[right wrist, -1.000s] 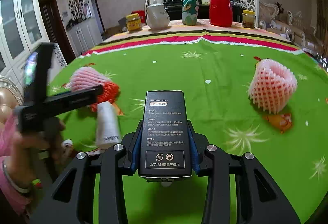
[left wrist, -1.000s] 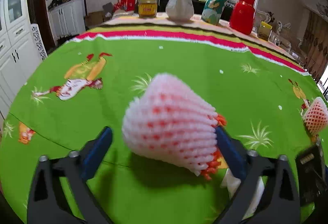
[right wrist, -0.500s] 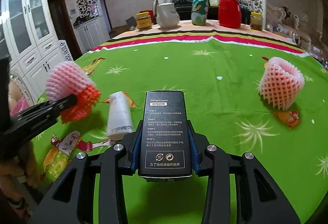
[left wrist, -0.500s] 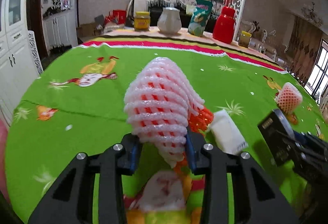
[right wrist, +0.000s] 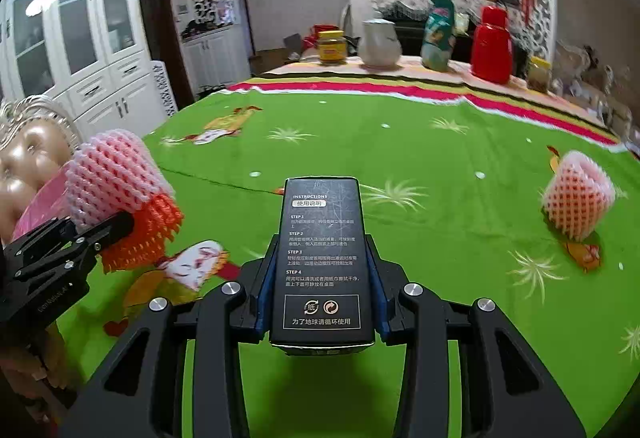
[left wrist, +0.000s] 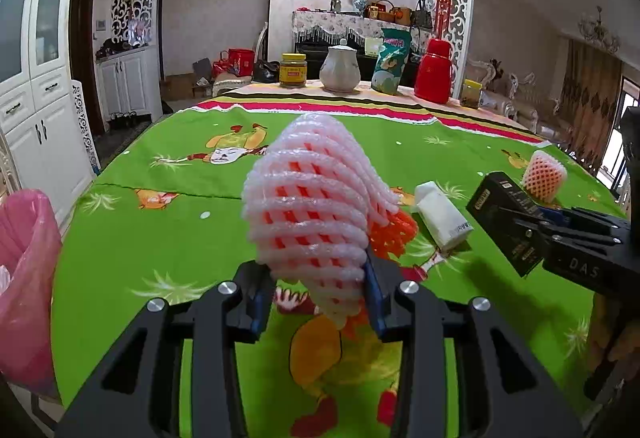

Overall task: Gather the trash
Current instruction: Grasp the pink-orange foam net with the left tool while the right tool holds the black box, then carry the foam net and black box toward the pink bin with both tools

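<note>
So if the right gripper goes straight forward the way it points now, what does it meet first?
Probably nothing close: the right gripper, shut on the black box, points over bare green tablecloth. Far ahead stands the white teapot, though depth is unclear.

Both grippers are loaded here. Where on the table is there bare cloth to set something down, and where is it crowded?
Bare green cloth lies mid-table, between the striped border and the black box, and left of the loose foam net. Crowded: the far edge, with yellow jar, white teapot, snack bag and red flask.
</note>
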A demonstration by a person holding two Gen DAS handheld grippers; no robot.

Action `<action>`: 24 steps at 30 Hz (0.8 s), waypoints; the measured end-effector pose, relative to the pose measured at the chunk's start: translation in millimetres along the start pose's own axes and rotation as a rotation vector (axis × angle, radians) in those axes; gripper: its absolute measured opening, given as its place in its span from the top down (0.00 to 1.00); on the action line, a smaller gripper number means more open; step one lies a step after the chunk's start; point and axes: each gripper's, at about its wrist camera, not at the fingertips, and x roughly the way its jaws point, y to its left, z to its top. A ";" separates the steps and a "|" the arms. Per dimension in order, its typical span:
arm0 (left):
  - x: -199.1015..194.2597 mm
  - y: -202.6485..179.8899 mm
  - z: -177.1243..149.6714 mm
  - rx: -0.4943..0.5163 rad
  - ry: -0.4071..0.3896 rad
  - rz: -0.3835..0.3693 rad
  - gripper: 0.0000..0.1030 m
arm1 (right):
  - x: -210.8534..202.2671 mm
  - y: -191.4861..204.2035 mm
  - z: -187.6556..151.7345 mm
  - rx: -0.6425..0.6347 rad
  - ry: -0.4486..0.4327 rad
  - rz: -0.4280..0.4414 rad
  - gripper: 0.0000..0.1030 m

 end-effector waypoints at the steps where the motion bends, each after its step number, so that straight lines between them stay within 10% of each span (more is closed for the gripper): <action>1: -3.6 0.1 -1.6 0.012 -0.001 0.004 0.63 | -1.7 4.4 -0.1 -0.011 -0.004 0.000 0.64; 24: -46.0 20.1 -21.7 0.060 -0.040 0.067 0.61 | -18.2 80.5 -12.9 -0.184 -0.011 0.055 0.63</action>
